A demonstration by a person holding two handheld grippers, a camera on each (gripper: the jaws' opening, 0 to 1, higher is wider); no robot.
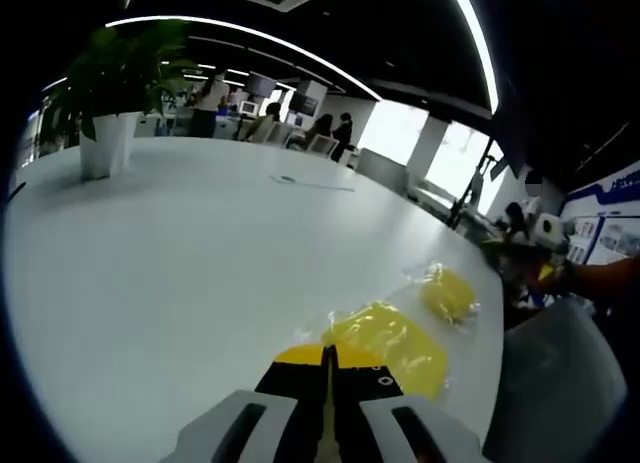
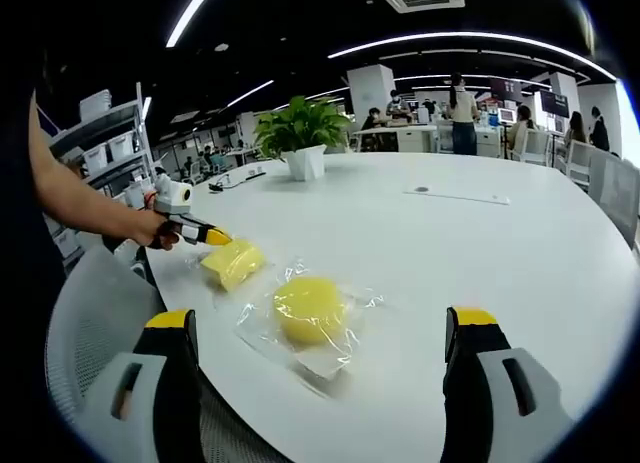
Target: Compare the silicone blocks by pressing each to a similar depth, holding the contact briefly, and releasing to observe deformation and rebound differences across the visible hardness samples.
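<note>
Looking past my right gripper (image 2: 322, 333), I note a potted plant (image 2: 300, 138) far ahead on the white table (image 2: 480, 253), a grey chair back (image 2: 95, 313) low at the left, and nothing between the jaws and the samples. The round yellow block (image 2: 308, 308) in its clear wrap lies between and just ahead of the wide-spread jaws, untouched; the flatter yellow block (image 2: 233, 262) lies beyond it to the left, long axis running toward the left gripper (image 2: 212, 237). That left gripper (image 1: 328, 358) has its jaws closed together, tips touching the flat block's (image 1: 388, 341) near edge, with the round block (image 1: 447, 294) further ahead to the right.

Left gripper (image 1: 328, 368) jaws cover the near edge of the yellow block (image 1: 390, 343); distant people (image 2: 462, 108) too small to resolve.
</note>
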